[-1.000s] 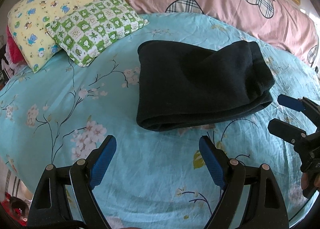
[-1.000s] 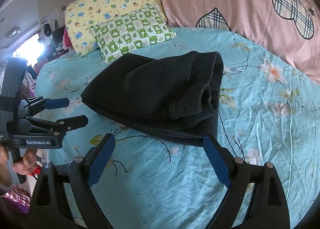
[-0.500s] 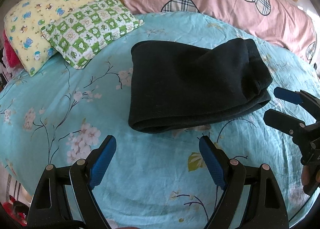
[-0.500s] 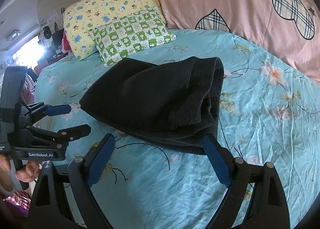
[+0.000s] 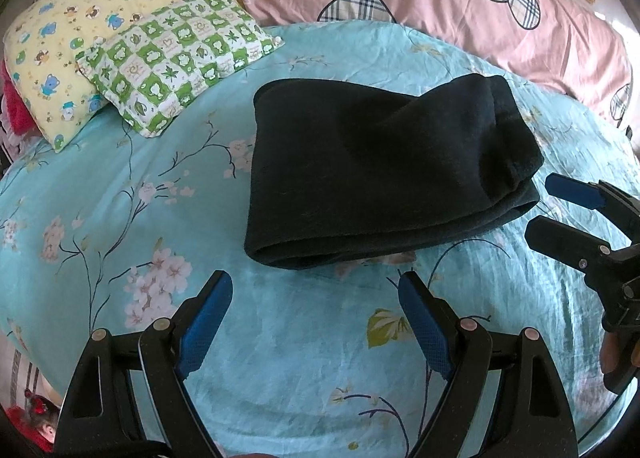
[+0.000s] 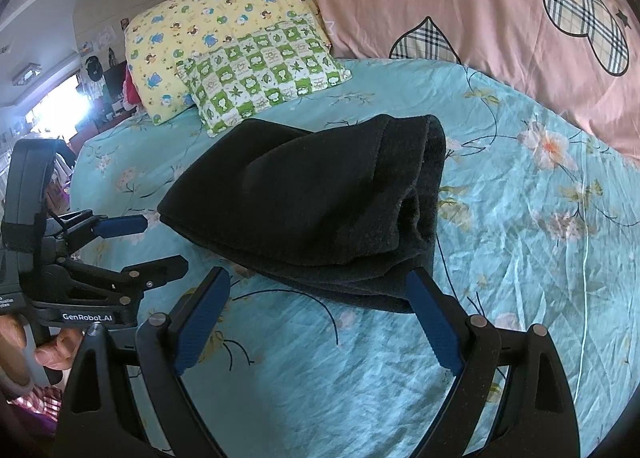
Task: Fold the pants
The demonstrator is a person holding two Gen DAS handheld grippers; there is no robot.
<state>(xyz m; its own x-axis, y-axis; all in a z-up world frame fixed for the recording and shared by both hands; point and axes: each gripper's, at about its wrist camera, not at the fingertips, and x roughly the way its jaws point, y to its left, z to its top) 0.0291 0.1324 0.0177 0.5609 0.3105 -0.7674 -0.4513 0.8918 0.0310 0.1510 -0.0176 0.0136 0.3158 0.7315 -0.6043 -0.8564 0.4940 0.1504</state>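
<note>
Bed (image 5: pixel 120 186), floral turquoise sheet: carries black pants (image 5: pixel 380 178) mid-mattress, folded into thick bundle, lying free.
Bundle larger in both views than a second ago (claws edged closer).
Left claw (image 5: pixel 316 318): spread apart, empty, near front fold.
Right claw (image 6: pixel 316 318): spread apart, empty, tip at bundle corner.
Likely final tidy or another fold pending.

You have soft, even daylight across the bed sheet (image 5: pixel 300 358), with only a thin shadow under the pants (image 5: pixel 380 178), whose black fabric swallows most fold detail. In your right wrist view a window (image 6: pixel 52 106) at the far left is blown out white. Both fisheye views bend strongly and darken at the corners; focus is sharp.
</note>
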